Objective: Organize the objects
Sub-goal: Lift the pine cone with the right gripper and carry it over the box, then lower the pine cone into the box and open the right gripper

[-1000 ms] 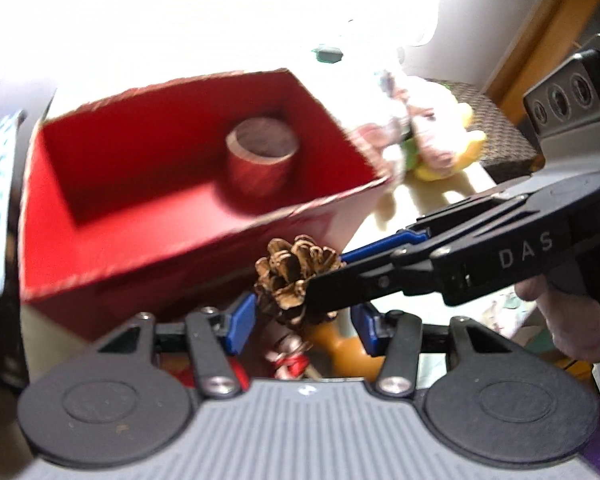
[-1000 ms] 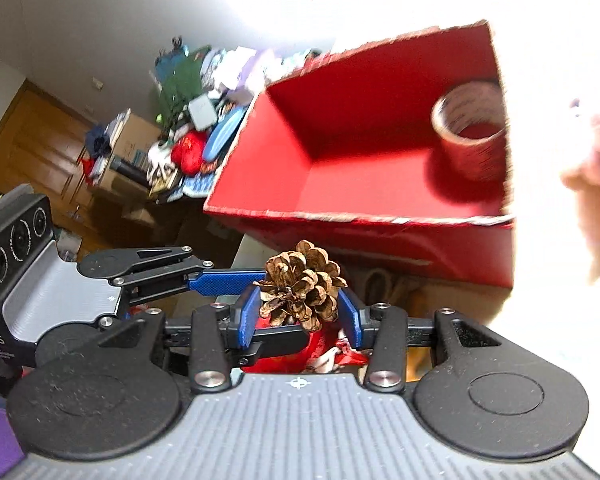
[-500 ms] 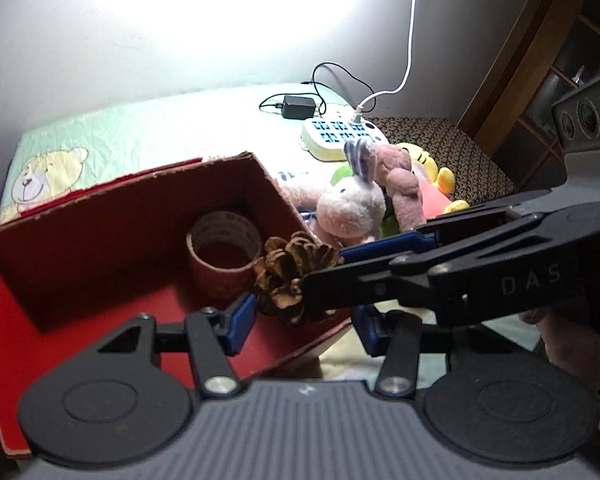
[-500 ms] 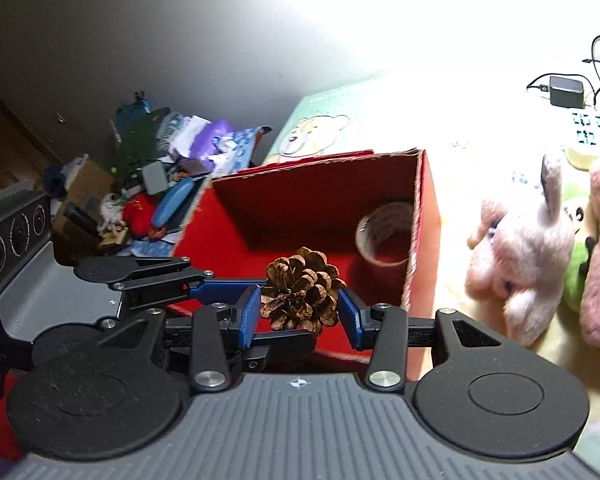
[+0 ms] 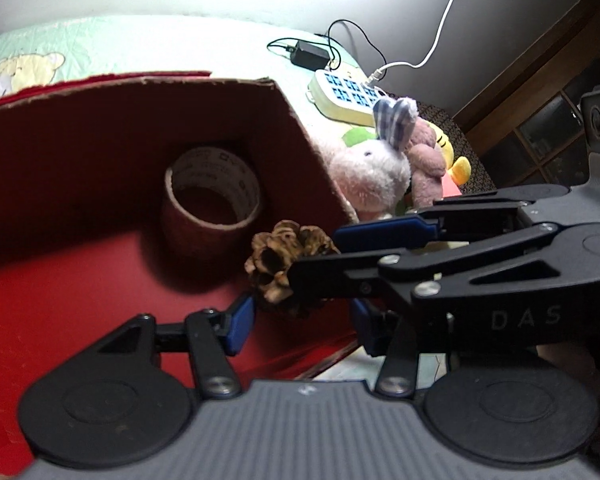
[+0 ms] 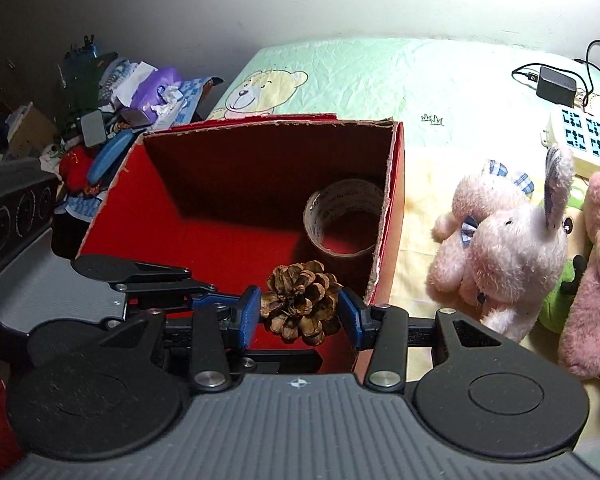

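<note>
- The right gripper (image 6: pixel 300 316) pinches the pine cone (image 6: pixel 300 307) between its two blue pads, one pad touching each side of the cone
- Seen from the left wrist, the same pine cone (image 5: pixel 288 264) sits just ahead of the left gripper (image 5: pixel 300 320), whose blue pads stand spread with a gap on either side and are not touching the cone
- The right gripper's black fingers reach in from the left gripper's right side and cross in front of it, covering the cone's right half
- Cone and both grippers hang over the near corner of the red box (image 6: pixel 148 216), above its red floor; whether the cone touches the floor cannot be told
- A tape roll (image 6: pixel 346 220) stands on end inside the box, ahead of the right gripper and slightly to its right, against the box's right wall and apart from the cone
- Outside that wall, to the right of the right gripper, a pink plush bunny (image 6: pixel 512 248) lies on the bear-print sheet (image 6: pixel 380 76), touching a second pink plush toy (image 6: pixel 596 280)
- Farther ahead on the right lie a power strip (image 6: pixel 588 136) and a black adapter (image 6: pixel 556 86)
- Far to the left of the right gripper is a heap of clutter (image 6: pixel 120 112)
</note>
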### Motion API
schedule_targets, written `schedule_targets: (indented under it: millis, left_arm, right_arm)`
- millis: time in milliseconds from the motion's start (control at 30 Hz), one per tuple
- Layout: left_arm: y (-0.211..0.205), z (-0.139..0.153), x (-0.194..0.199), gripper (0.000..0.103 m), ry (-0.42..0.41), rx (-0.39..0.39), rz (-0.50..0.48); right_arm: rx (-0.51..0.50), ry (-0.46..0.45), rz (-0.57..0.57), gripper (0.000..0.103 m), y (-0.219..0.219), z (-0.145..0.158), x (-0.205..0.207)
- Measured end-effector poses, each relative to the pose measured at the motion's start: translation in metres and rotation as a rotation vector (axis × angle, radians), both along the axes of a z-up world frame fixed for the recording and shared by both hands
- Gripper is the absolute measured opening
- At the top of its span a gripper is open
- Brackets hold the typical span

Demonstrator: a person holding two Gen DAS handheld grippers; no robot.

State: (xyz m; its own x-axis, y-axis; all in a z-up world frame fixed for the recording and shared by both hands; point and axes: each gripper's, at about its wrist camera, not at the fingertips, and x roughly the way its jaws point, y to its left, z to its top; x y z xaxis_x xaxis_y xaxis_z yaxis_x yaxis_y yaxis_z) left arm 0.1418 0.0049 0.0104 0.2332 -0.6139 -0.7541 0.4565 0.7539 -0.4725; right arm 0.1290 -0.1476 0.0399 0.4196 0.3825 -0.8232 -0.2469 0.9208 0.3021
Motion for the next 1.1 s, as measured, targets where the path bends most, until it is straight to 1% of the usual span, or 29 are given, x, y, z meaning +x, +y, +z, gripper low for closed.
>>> schedule_targets:
  millis: [233, 467, 600, 667, 767, 833, 900, 1000, 1100]
  left_arm:
    - [0.001, -0.010, 0.007, 0.051, 0.032, -0.014, -0.013]
    - [0.003, -0.016, 0.011, 0.052, 0.050, -0.011, -0.022]
    - [0.004, -0.019, 0.012, 0.052, 0.055, 0.005, -0.021]
    - [0.005, -0.019, 0.013, 0.053, 0.053, 0.016, -0.017]
    - [0.009, -0.014, 0.010, 0.053, 0.025, 0.038, -0.010]
    - [0.016, -0.009, 0.005, 0.053, -0.002, 0.045, -0.004]
    - [0.023, -0.004, 0.001, 0.053, -0.032, 0.068, 0.018]
    - [0.038, 0.004, -0.004, 0.053, -0.086, 0.120, 0.075]
    - [0.056, 0.013, -0.005, 0.053, -0.129, 0.163, 0.156]
  right_arm:
    - [-0.032, 0.018, -0.005, 0.046, 0.005, -0.001, 0.003]
    - [-0.025, 0.014, -0.036, 0.049, 0.006, -0.002, 0.001]
    - [-0.011, 0.005, -0.060, 0.049, 0.005, -0.004, -0.001]
    - [-0.012, -0.011, -0.067, 0.049, 0.006, -0.004, -0.003]
    - [-0.007, -0.029, -0.084, 0.049, 0.006, -0.005, -0.005]
    - [0.007, -0.032, -0.101, 0.049, 0.004, -0.005, -0.004]
    - [0.030, -0.036, -0.123, 0.048, 0.001, -0.005, -0.003]
    - [0.064, -0.050, -0.150, 0.045, -0.002, -0.002, 0.000]
    - [0.117, -0.040, -0.134, 0.041, 0.000, -0.001, 0.006]
